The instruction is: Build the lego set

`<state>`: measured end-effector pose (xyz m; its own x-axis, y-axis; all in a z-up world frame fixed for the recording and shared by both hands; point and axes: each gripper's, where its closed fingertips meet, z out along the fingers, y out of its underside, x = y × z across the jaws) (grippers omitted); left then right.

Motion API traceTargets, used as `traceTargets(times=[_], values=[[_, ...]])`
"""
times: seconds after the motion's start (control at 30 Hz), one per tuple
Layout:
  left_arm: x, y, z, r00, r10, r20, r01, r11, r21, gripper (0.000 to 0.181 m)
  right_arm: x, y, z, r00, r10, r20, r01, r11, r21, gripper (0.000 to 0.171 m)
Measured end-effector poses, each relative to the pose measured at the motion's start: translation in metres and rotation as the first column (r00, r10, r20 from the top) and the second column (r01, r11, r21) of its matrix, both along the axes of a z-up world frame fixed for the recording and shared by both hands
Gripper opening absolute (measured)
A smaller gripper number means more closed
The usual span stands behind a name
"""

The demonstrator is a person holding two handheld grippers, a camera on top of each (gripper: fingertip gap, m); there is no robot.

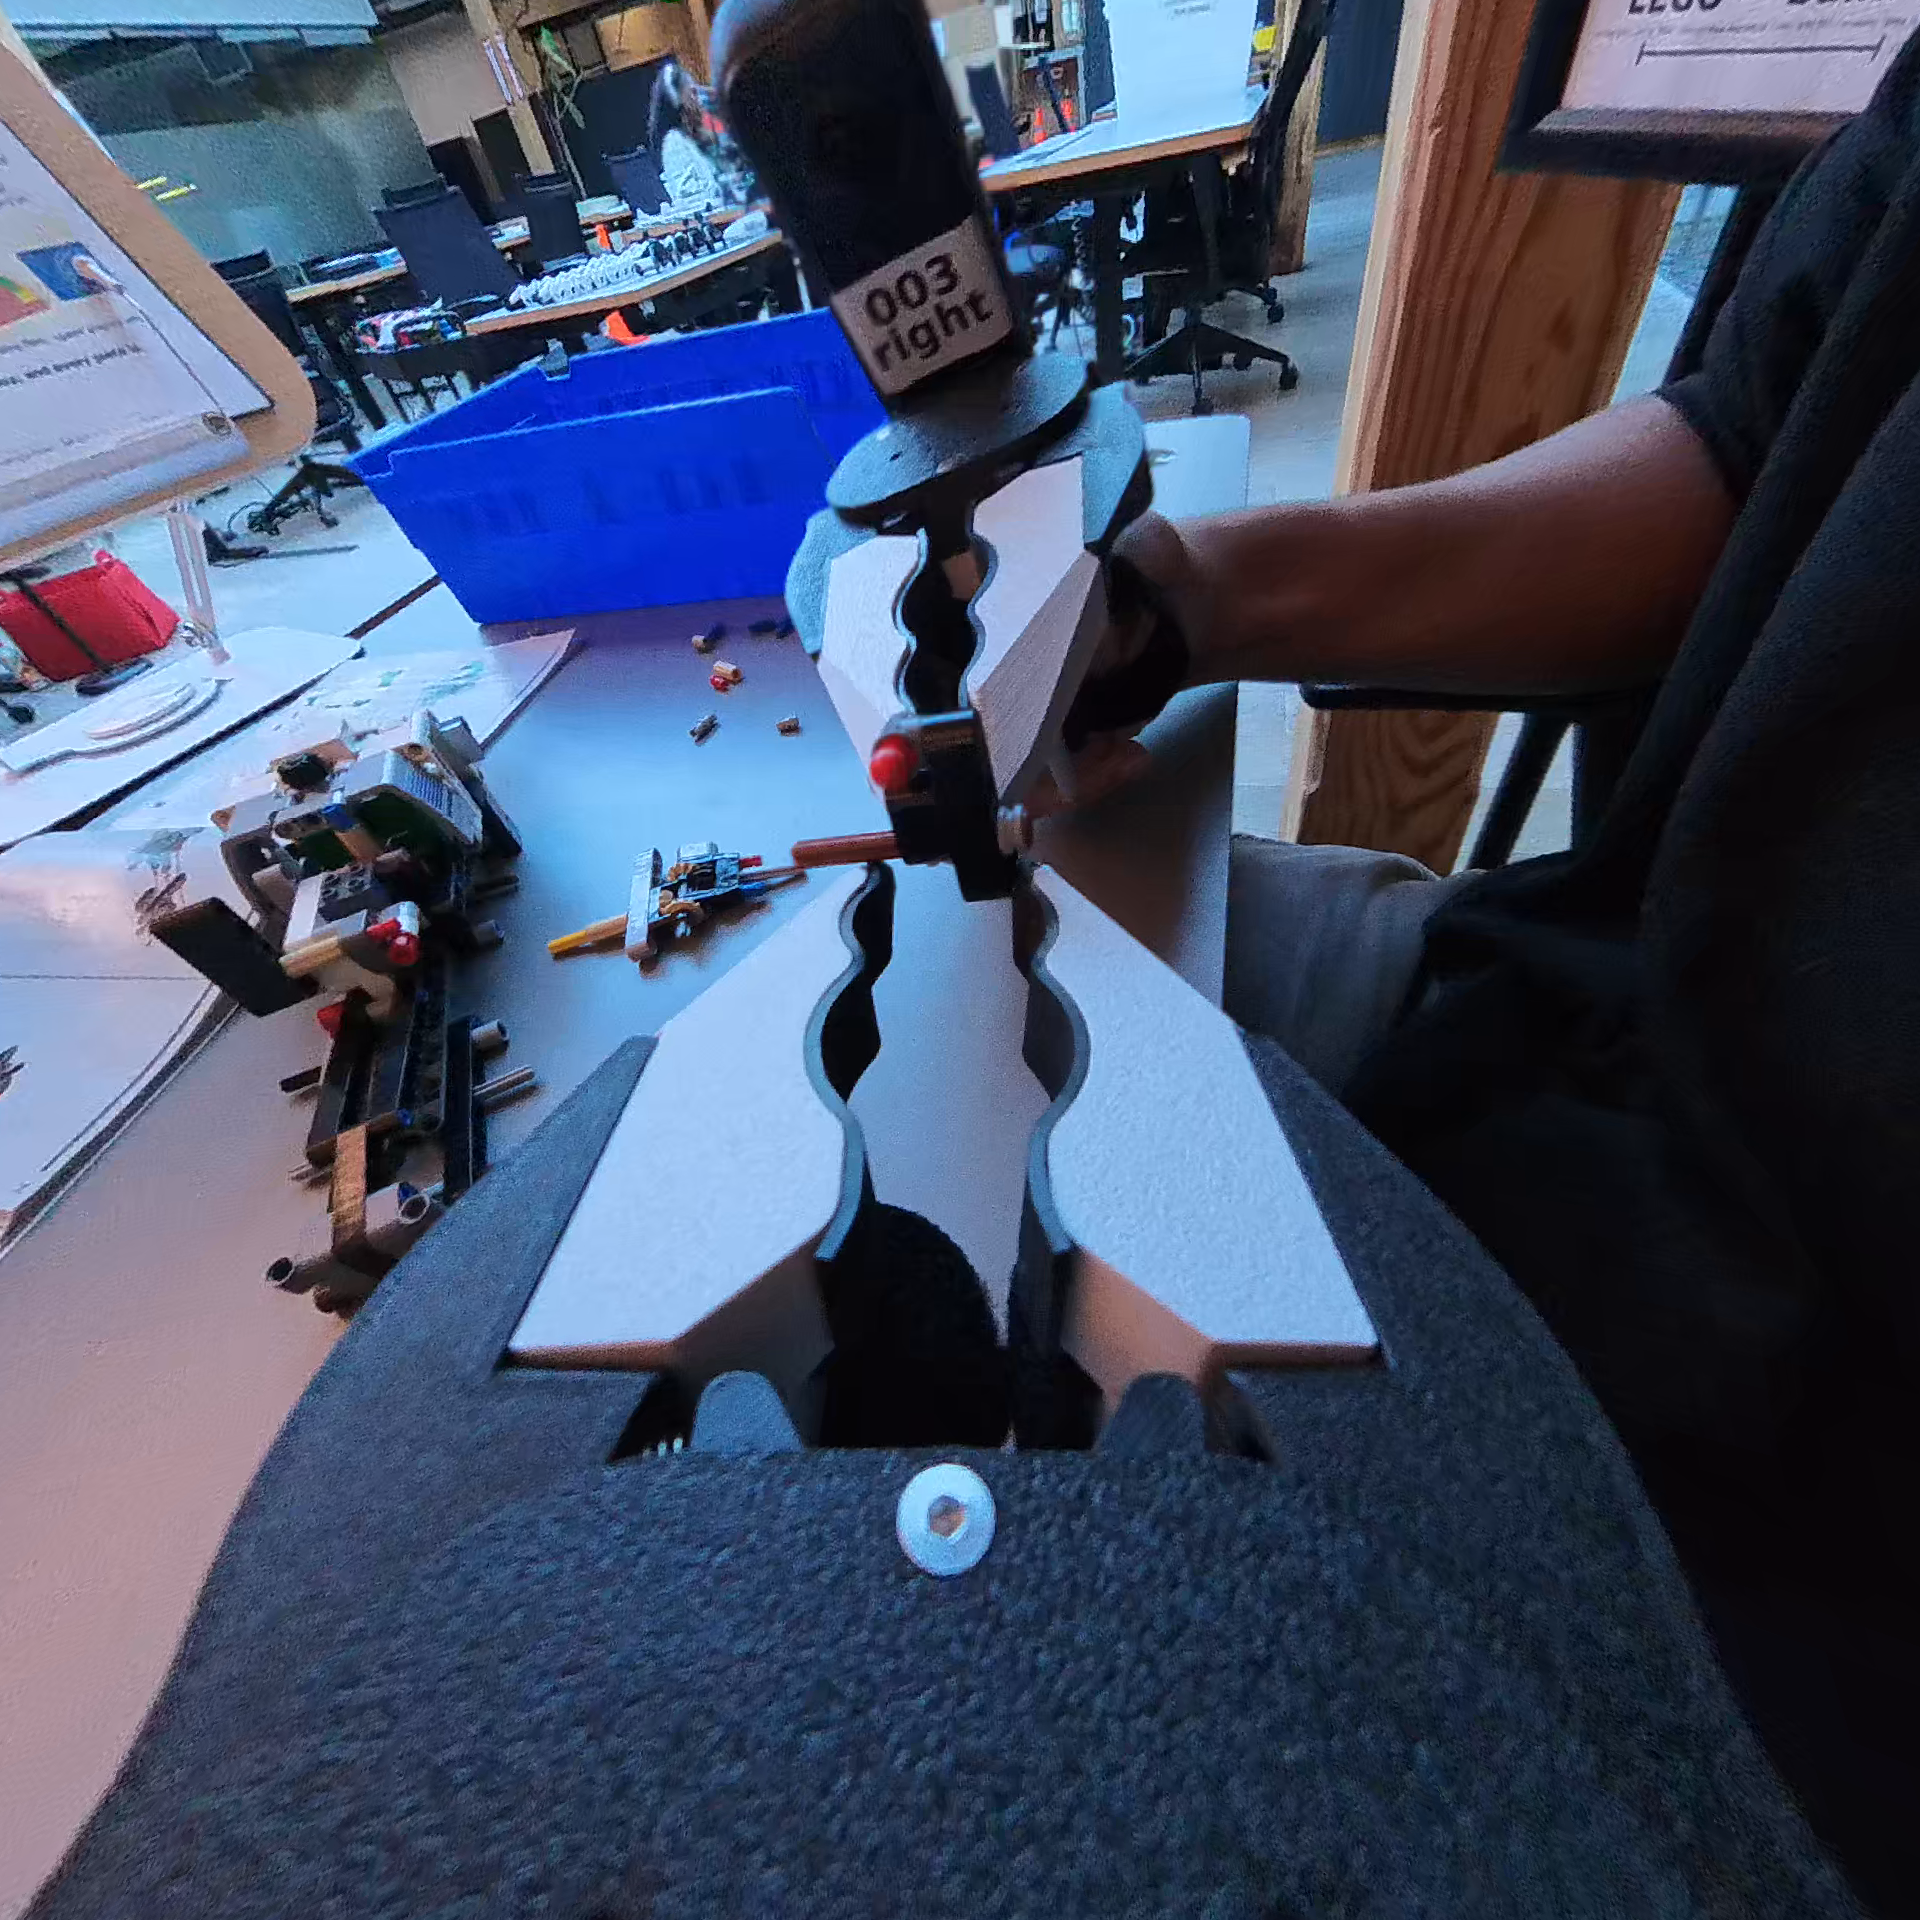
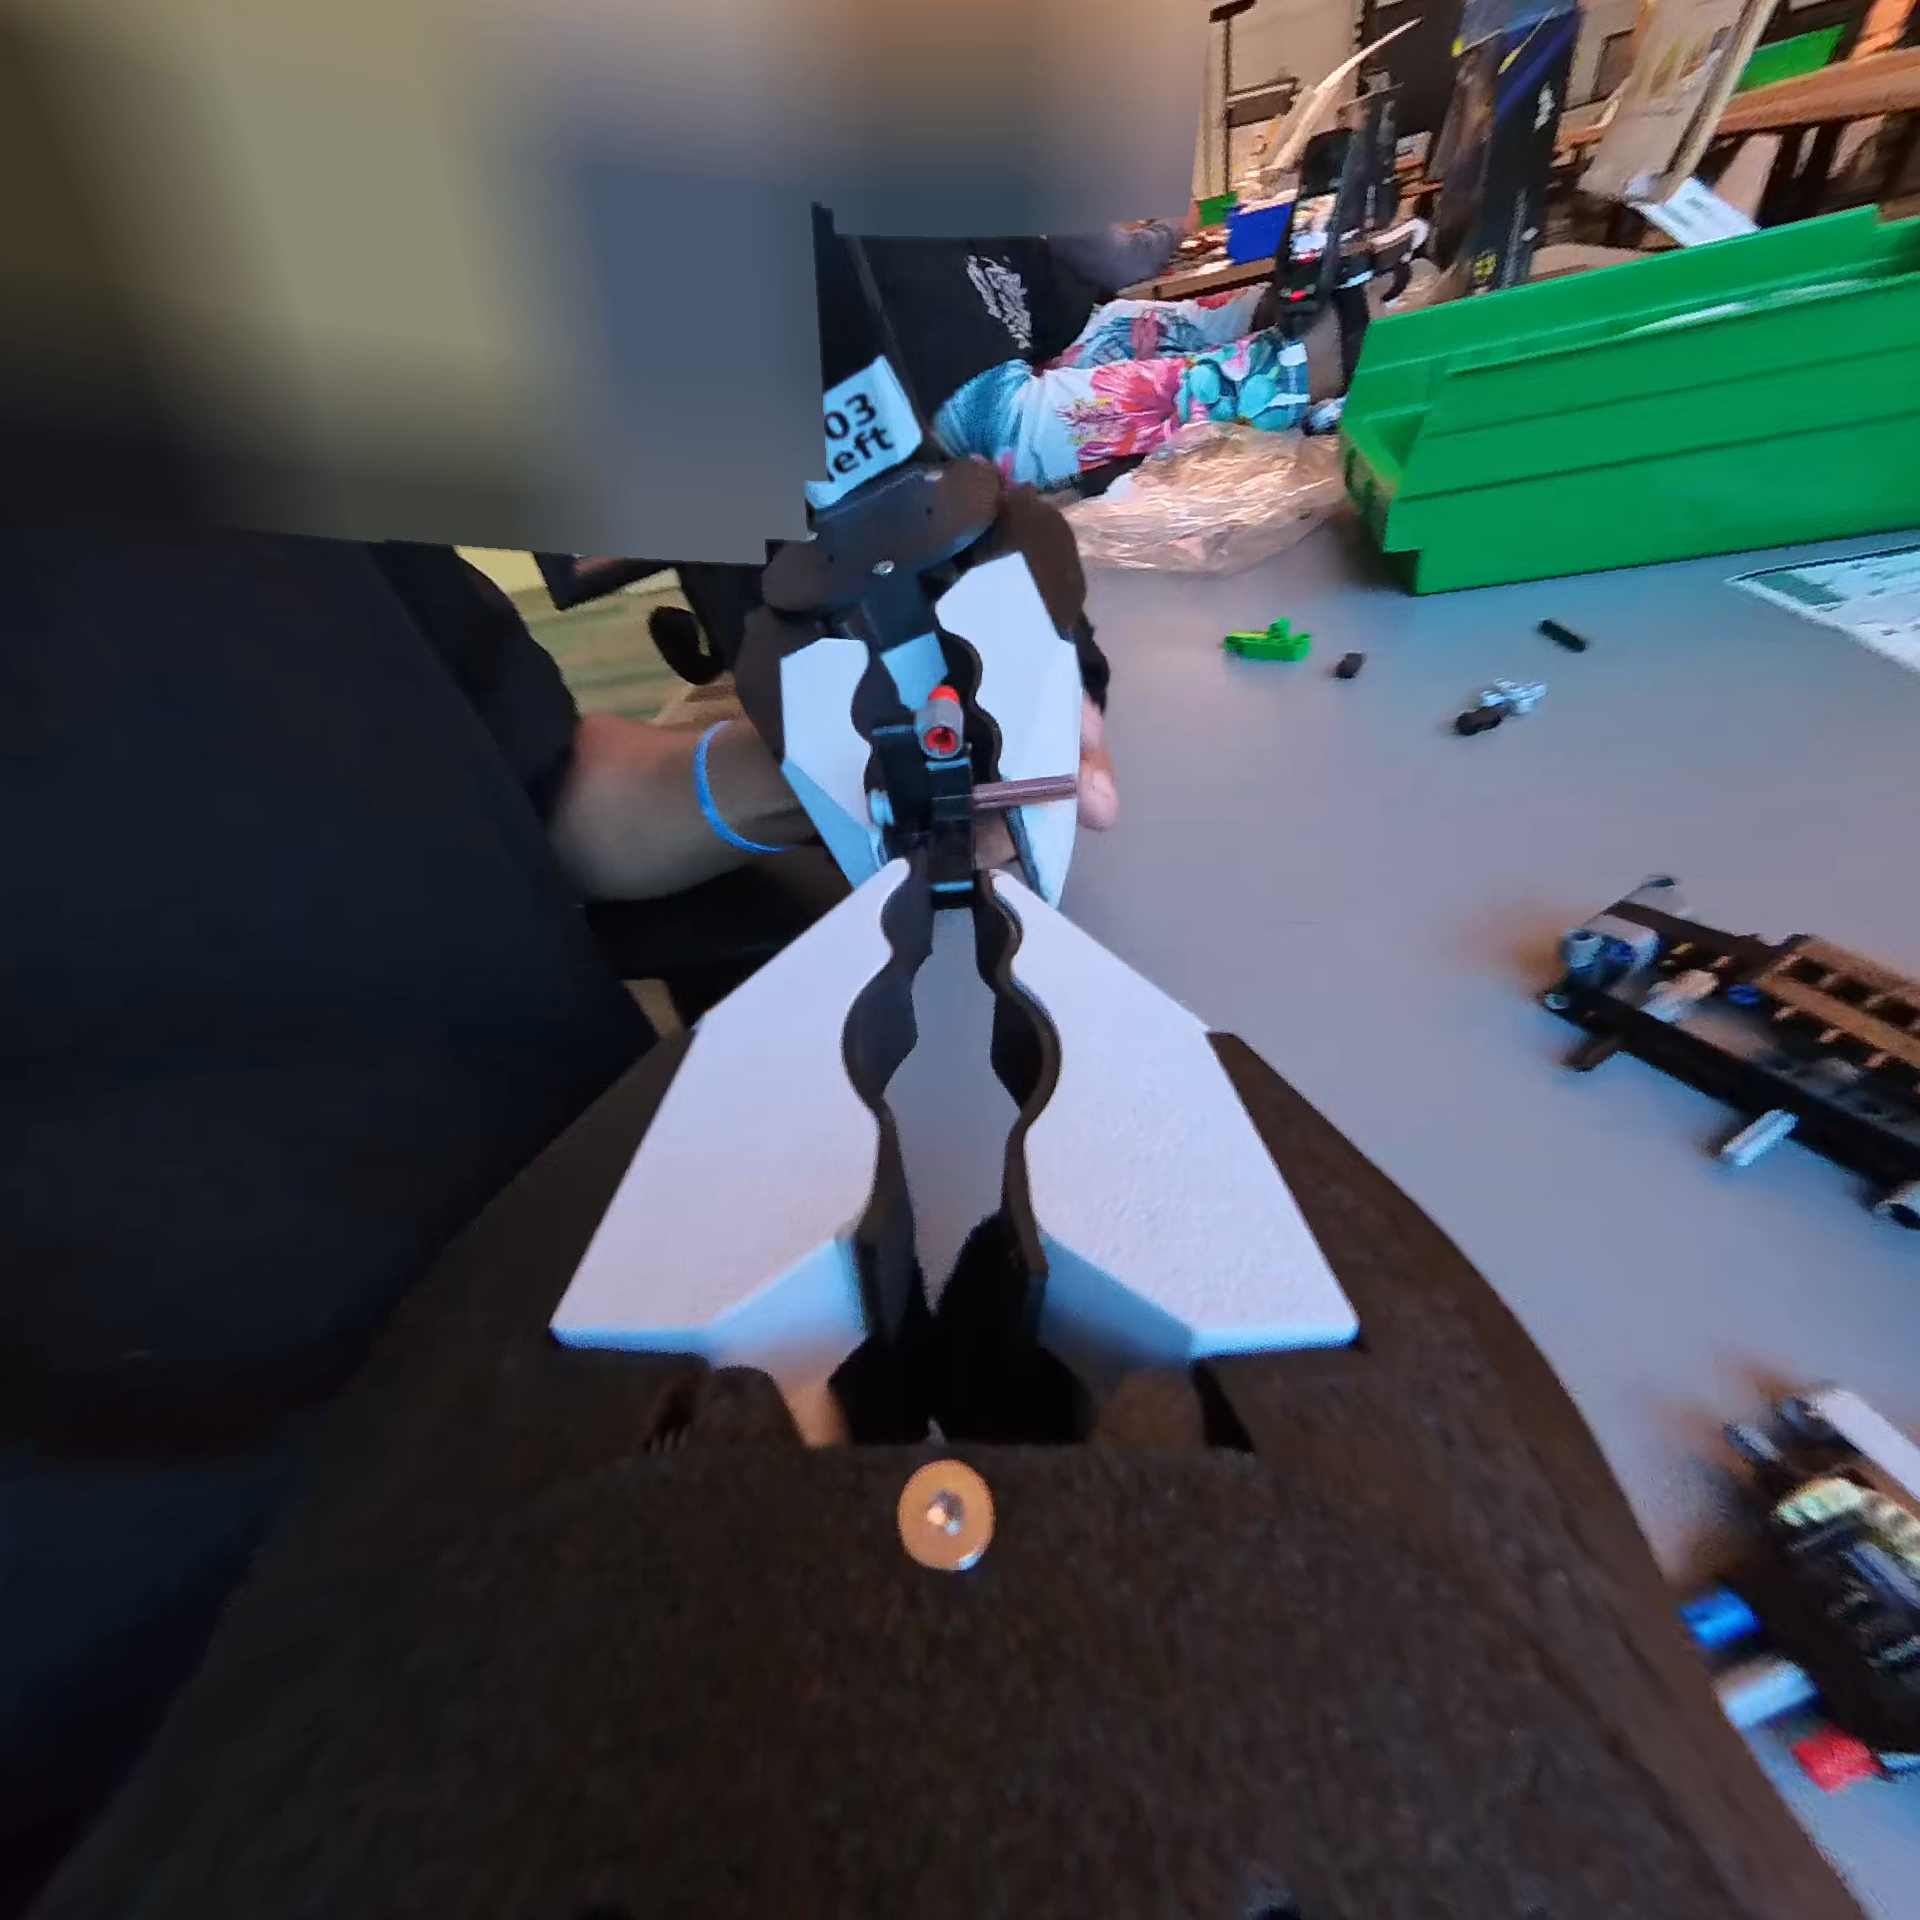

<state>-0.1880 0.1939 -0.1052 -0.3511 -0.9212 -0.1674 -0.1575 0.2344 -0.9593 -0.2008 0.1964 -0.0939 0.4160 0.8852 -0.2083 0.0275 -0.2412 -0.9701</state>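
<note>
Left gripper (image 1: 951,883) nips the near end of a small black Lego piece with a red stud and brown axle (image 1: 940,795), fingers nearly closed. Opposite, the right gripper (image 2: 951,888) clamps its far end. Beyond, left, a half-built black Lego chassis (image 1: 384,935) lies on the grey tabletop (image 1: 623,790).

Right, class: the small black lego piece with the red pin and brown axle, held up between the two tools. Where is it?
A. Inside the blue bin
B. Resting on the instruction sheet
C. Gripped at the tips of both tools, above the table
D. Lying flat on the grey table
C: the small black lego piece sits pinched where the left tool and right tool meet tip to tip, clear of the grey table.
</note>
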Motion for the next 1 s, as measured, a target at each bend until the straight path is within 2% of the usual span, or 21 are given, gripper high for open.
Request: traceTargets(times=[0.1, 0.33, 0.37, 0.6, 0.67, 0.77, 1.0], values=[[-0.001, -0.004, 0.004, 1.000, -0.017, 0.012, 0.017, 1.000, -0.009, 0.019, 0.000, -0.003, 0.003, 0.999, 0.034, -0.040, -0.035, 0.999, -0.035, 0.006], [0.000, 0.002, -0.004, 1.000, -0.004, -0.027, 0.001, 0.996, -0.093, 0.011, 0.003, 0.006, -0.009, 0.998, -0.042, 0.050, 0.039, 0.998, 0.044, 0.007], [0.000, 0.003, -0.005, 0.999, -0.003, -0.038, -0.001, 0.995, -0.103, 0.003, 0.005, 0.008, -0.011, 0.996, -0.058, 0.061, 0.055, 0.997, 0.046, 0.007], [0.003, 0.009, -0.009, 0.998, 0.021, -0.064, -0.027, 0.995, -0.095, 0.004, 0.011, 0.016, -0.016, 0.990, -0.094, 0.107, 0.089, 0.995, 0.050, 0.006], [0.003, 0.012, -0.012, 0.996, 0.028, -0.086, -0.036, 0.994, -0.099, 0.007, 0.011, 0.018, -0.018, 0.990, -0.095, 0.109, 0.094, 0.995, 0.017, 0.007], [0.003, 0.013, -0.016, 0.992, 0.022, -0.122, -0.037, 0.993, -0.116, 0.025, 0.013, 0.021, -0.019, 0.988, -0.108, 0.108, 0.108, 0.994, 0.011, 0.006], [-0.002, 0.007, -0.006, 0.990, -0.059, -0.125, 0.020, 0.956, -0.292, 0.038, 0.014, 0.022, -0.026, 0.968, -0.137, 0.212, 0.121, 0.989, 0.088, 0.007]])
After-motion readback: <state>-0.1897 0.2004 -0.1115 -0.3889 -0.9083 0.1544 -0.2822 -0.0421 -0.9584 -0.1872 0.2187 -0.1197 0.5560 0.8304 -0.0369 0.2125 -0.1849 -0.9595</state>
